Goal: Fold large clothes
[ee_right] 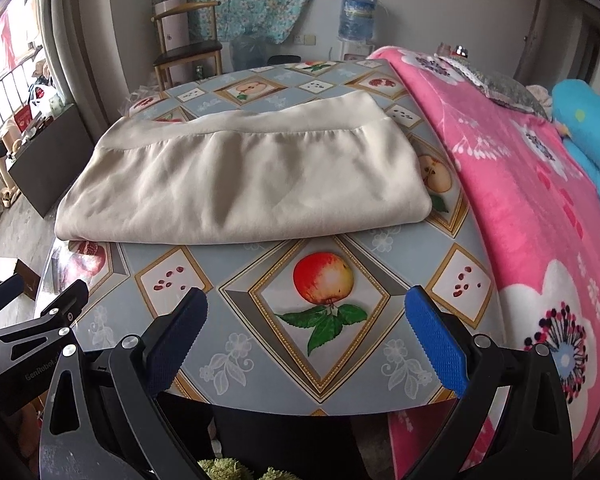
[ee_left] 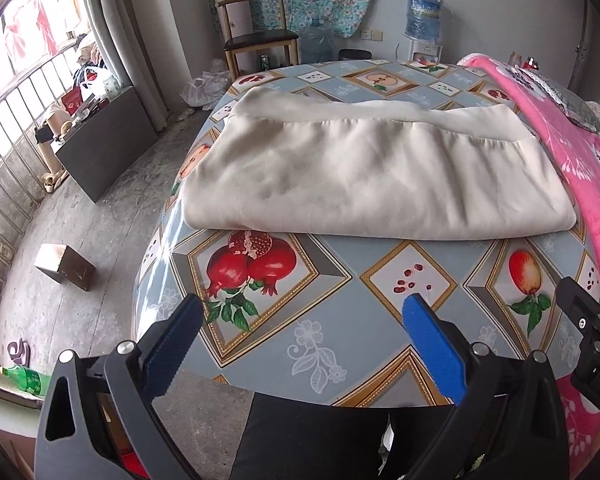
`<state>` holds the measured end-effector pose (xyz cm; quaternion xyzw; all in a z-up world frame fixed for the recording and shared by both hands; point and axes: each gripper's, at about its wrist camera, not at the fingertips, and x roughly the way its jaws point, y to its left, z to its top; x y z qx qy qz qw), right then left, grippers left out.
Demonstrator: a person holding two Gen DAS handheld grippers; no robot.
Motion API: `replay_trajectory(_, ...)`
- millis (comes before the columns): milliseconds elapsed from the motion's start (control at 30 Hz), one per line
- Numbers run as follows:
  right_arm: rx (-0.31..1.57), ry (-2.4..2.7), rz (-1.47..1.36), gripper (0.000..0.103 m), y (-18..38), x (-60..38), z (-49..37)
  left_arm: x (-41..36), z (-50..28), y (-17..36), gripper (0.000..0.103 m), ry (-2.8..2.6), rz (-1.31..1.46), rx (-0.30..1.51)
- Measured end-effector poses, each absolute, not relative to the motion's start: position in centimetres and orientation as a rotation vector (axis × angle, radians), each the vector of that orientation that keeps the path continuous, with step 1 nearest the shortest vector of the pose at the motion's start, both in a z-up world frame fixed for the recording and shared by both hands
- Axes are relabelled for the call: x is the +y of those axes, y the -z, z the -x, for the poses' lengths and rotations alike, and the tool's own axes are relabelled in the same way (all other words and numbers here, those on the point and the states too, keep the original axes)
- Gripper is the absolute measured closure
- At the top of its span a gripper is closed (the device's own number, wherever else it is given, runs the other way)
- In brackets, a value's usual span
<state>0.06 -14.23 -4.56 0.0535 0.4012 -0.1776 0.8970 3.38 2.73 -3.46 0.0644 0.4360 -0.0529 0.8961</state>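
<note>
- Cream garment (ee_left: 364, 172), folded into a broad flat bundle, lies on the tabletop (ee_left: 340, 320) ahead of both claws and well apart from them.
- Its long axis runs crosswise to the claws' forward line, from left to right; its short axis points away from them.
- The rounded fold edge faces the claws. A stitched band runs along the far side, with a lower layer showing beyond it.
- What kind of garment it is cannot be told from the folded form.
- Left claw (ee_left: 312, 344): fingers spread wide apart, nothing between them, held above the near tabletop edge over the pomegranate print.
- Right claw (ee_right: 306, 344): fingers likewise wide apart and empty, above the printed apple (ee_right: 324, 276), which sits between the two blue pads.
- In the right wrist view the left claw appears at the lower left; the two claws sit side by side, near each other.
- Pink floral blanket (ee_right: 540, 220) lies to the right of both claws, along the tabletop's right side, close to the garment's right end.
- A wooden chair (ee_left: 256, 32) stands beyond the far end of the tabletop, ahead and left of the claws.
</note>
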Motion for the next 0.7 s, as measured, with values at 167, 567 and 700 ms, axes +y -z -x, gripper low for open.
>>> replay_trajectory(167, 0.84, 0.372, -0.112, 0.007, 4.7, -14.4, -0.3, 2.2, -3.4, 3.5, 0.005, 0.118, -0.154, 0.899)
replay_trajectory(567, 0.841, 0.386, -0.126, 0.007, 4.7, -14.9, -0.2, 1.4, -3.3, 3.6, 0.005, 0.146, -0.159, 0.904)
replay_trajectory(700, 0.84, 0.388, -0.125, 0.007, 4.7, -15.0, -0.1, 1.3, -3.2, 3.7, 0.005, 0.156, -0.155, 0.91)
